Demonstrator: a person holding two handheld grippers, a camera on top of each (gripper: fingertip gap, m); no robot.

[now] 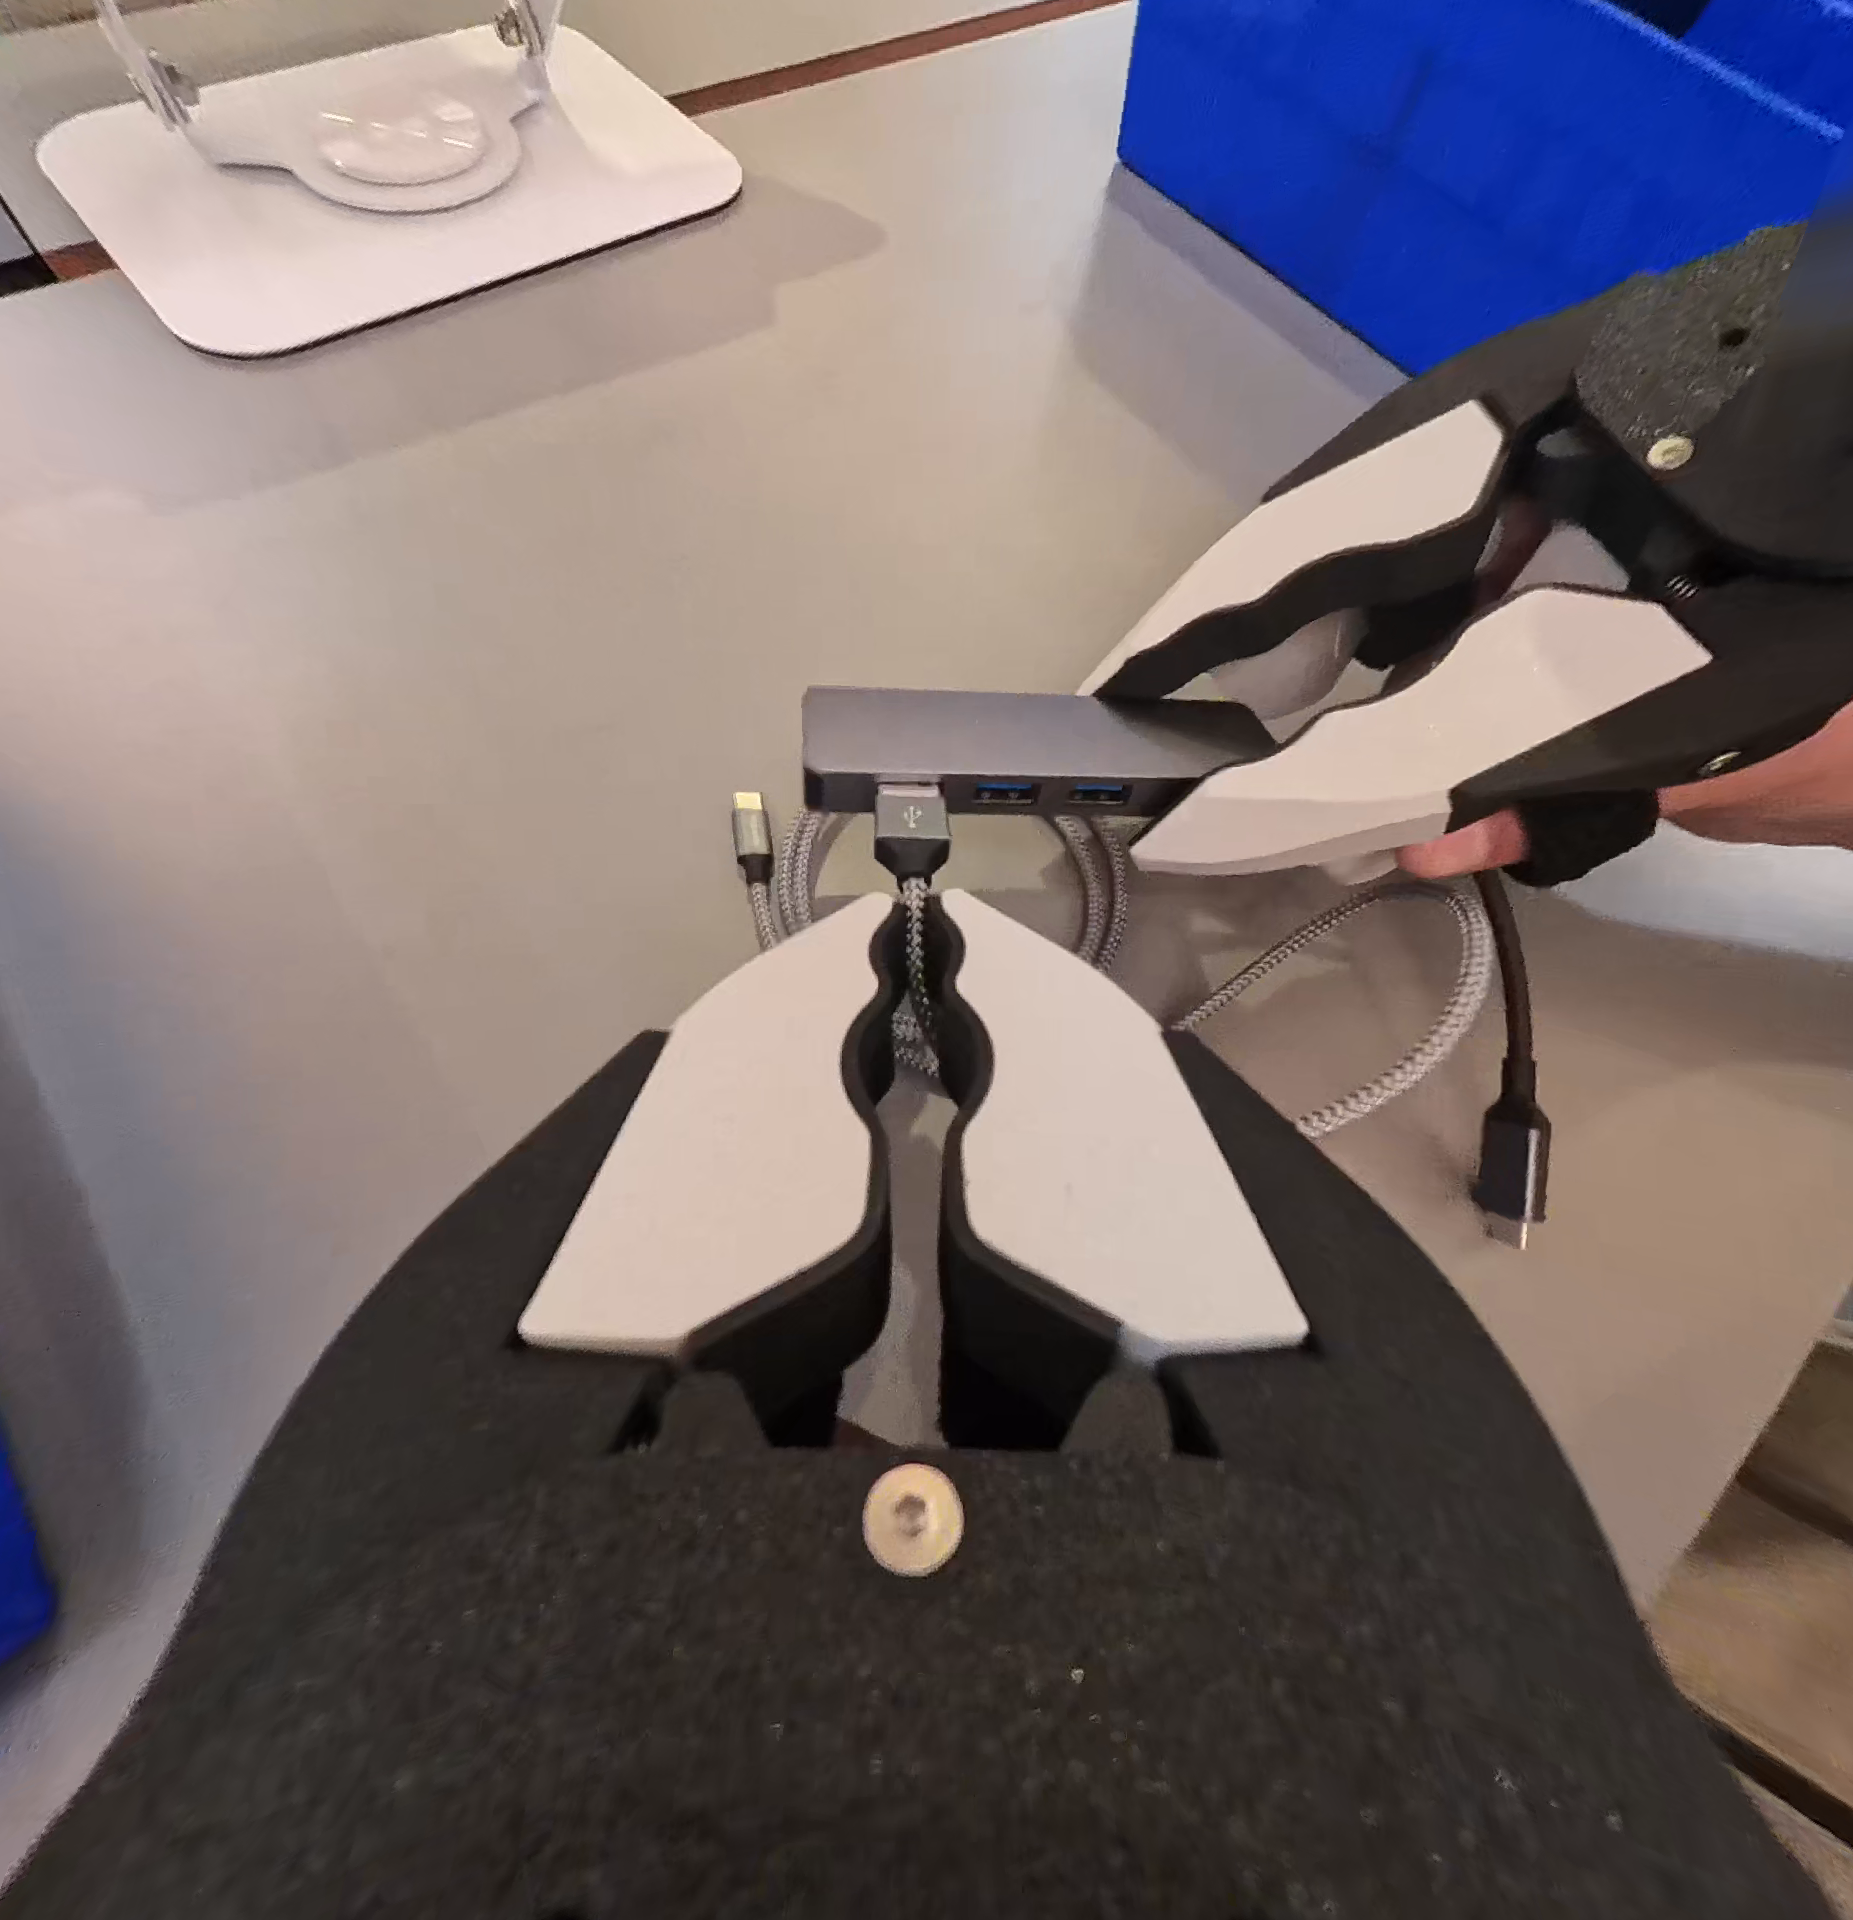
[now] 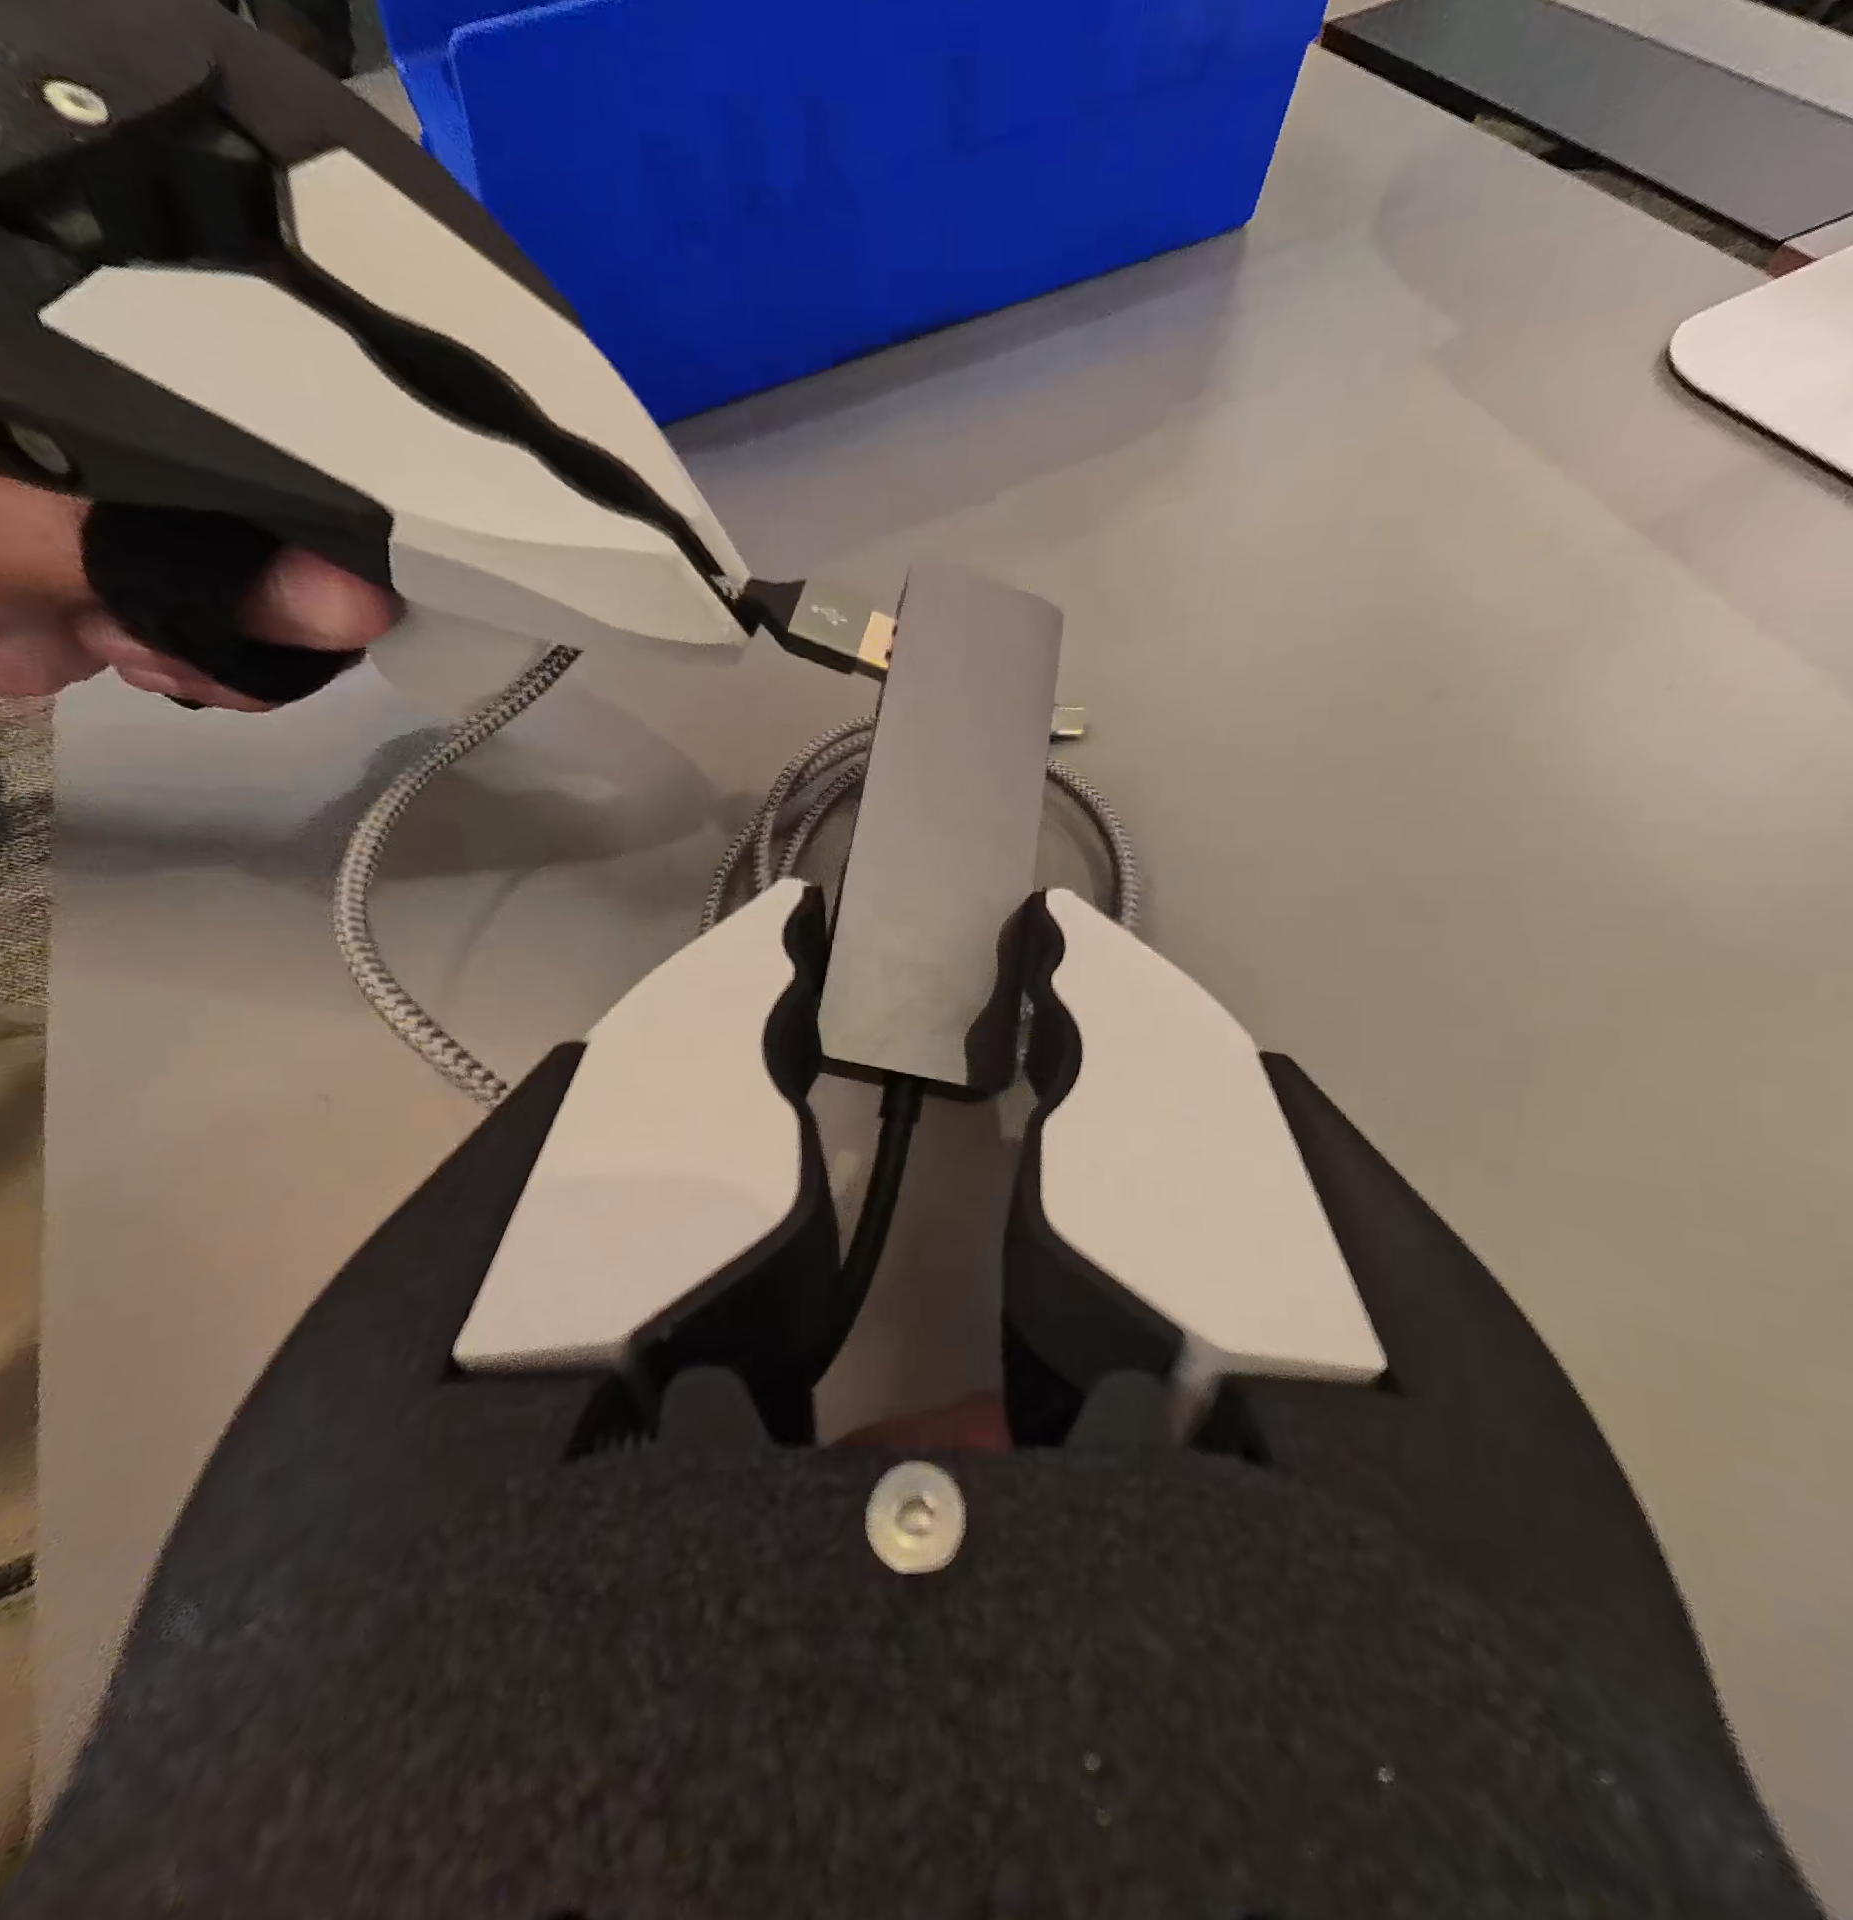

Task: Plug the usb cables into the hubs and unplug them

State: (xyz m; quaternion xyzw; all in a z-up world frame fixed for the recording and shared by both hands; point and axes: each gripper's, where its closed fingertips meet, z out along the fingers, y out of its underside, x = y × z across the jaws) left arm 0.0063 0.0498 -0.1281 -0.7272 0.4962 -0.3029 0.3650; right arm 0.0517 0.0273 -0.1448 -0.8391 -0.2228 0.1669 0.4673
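Observation:
My right gripper (image 2: 927, 899) is shut on the near end of a grey USB hub (image 2: 943, 810) and holds it above the table. My left gripper (image 1: 917, 899) is shut on a braided grey cable (image 1: 917, 966) just behind its USB-A plug (image 1: 909, 821). The plug sits in the hub's (image 1: 1005, 732) leftmost port with some metal still showing. Two blue ports (image 1: 1052, 795) beside it are empty. In the right wrist view the left gripper (image 2: 737, 613) comes in from the upper left, with the plug (image 2: 834, 623) at the hub's side. In the left wrist view the right gripper (image 1: 1161, 769) comes in from the right.
The braided cable's loops and USB-C end (image 1: 750, 831) lie on the grey table (image 1: 434, 675) under the hub. The hub's own black lead with a USB-C plug (image 1: 1514, 1174) hangs down. A blue bin (image 2: 849, 187) stands behind. A white stand base (image 1: 382, 187) sits far left.

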